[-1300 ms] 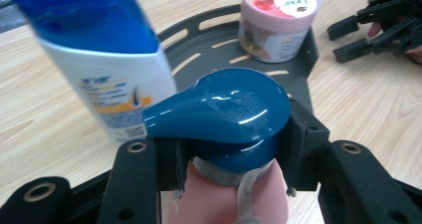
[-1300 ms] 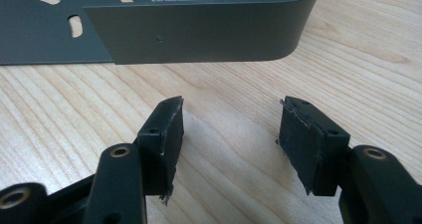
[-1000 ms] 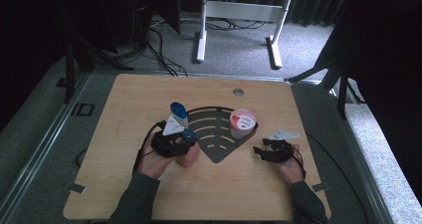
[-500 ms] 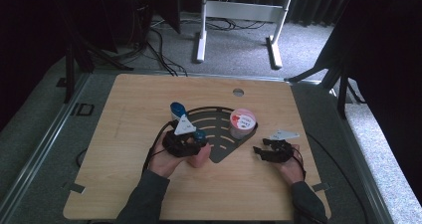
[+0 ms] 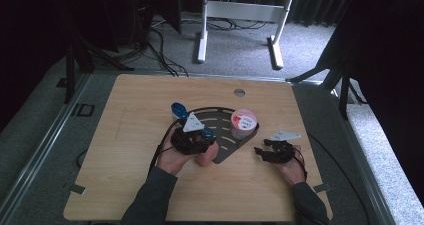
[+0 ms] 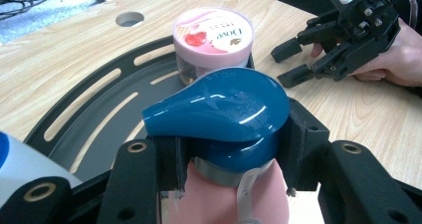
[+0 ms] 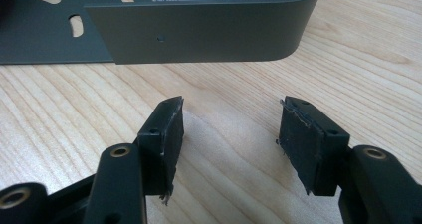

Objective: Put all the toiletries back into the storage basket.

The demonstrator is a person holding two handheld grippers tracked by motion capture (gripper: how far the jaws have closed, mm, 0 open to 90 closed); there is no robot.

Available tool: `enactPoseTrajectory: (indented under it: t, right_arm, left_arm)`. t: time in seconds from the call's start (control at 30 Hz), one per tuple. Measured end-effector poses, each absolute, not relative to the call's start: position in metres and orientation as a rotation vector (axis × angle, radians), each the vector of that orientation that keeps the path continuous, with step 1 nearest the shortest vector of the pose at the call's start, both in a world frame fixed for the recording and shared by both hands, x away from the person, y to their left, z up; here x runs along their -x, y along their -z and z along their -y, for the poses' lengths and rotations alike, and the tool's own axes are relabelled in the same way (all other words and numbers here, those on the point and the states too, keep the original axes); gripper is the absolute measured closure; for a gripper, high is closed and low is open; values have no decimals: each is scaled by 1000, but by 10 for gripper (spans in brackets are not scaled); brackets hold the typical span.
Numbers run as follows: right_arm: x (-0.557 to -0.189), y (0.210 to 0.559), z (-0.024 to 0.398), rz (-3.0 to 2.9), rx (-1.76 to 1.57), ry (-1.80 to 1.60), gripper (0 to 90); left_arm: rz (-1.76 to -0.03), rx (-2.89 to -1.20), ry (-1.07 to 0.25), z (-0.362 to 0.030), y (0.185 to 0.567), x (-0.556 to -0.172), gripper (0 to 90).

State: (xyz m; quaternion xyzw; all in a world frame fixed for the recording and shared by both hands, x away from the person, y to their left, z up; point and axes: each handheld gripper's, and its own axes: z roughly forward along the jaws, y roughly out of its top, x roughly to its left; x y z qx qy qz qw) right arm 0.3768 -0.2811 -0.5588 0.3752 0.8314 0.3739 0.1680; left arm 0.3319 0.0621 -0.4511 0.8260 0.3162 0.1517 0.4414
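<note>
A pink bottle [image 6: 234, 194] with a blue pump cap [image 6: 224, 109] is held in the left tongs [image 5: 200, 137]; in the left gripper view the pads are pressed against the neck just below the cap from both sides. In the high view the bottle is seen over the near left edge of the dark fan-shaped tray [image 5: 220, 116], near the middle of the table [image 5: 130, 135].

On the tray, just beyond the cap, a pink-lidded tub [image 6: 214, 35] is standing near the right corner, against the tray's raised wall [image 7: 199, 32]. A second blue-capped container [image 5: 179, 110] is seen at the tray's left rim, just behind the left tongs; a white and blue edge [image 6: 20, 159] appears at the lower left of the left gripper view, but what it belongs to cannot be told.

The right tongs [image 5: 267, 152] are held low over bare wood to the right of the tray, well apart from the bottle, with the jaws parted fairly wide and nothing between them. In the right gripper view the tray wall is seen just ahead of the jaws. A round hole [image 5: 239, 92] is set in the table beyond the tray.
</note>
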Motion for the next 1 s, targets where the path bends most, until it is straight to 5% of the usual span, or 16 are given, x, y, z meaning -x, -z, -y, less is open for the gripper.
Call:
enactPoseTrajectory:
  t: [1.0]
  right_arm:
    - [-377, 559, 281, -2368, -1069, -1068, 424]
  left_arm:
    - [-829, -2043, -412, -39, 454, -364, 529]
